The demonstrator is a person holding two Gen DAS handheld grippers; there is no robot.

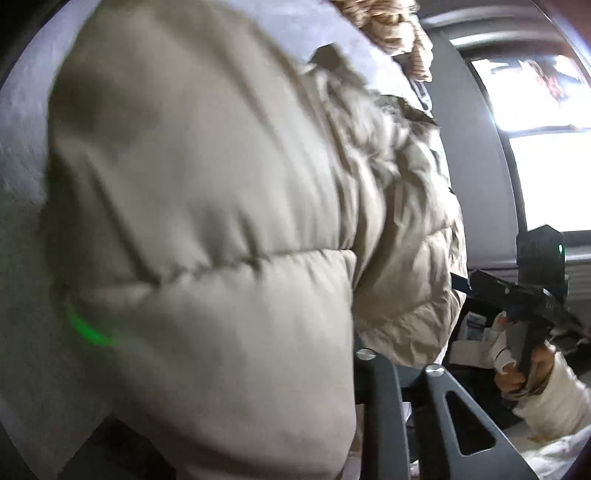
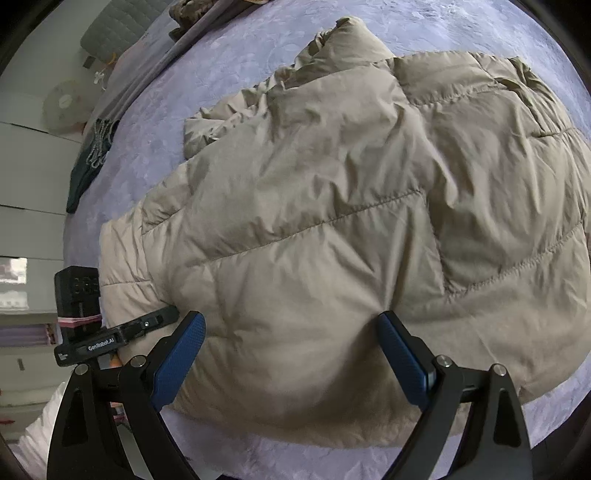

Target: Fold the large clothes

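A beige puffer jacket (image 2: 332, 206) lies spread on a purple bedspread (image 2: 155, 122), hem nearest the right wrist camera. My right gripper (image 2: 291, 354) stands open, its blue pads (image 2: 181, 354) wide apart on either side of the hem's middle, pressing nothing. My left gripper (image 2: 162, 317) reaches in at the jacket's left hem corner. In the left wrist view the jacket (image 1: 207, 206) fills the frame, blurred, and drapes over my left gripper (image 1: 399, 354). Its finger arms stand close together with fabric between them; the pads are hidden. A hand (image 1: 517, 373) in a white sleeve holds the right gripper.
A dark green garment (image 2: 88, 162) hangs over the bed's left edge. Beyond it stand a white fan (image 2: 64, 105) and a grey quilted cushion (image 2: 110, 33). A bright window (image 1: 535, 147) and a patterned cloth (image 1: 388, 22) show in the left wrist view.
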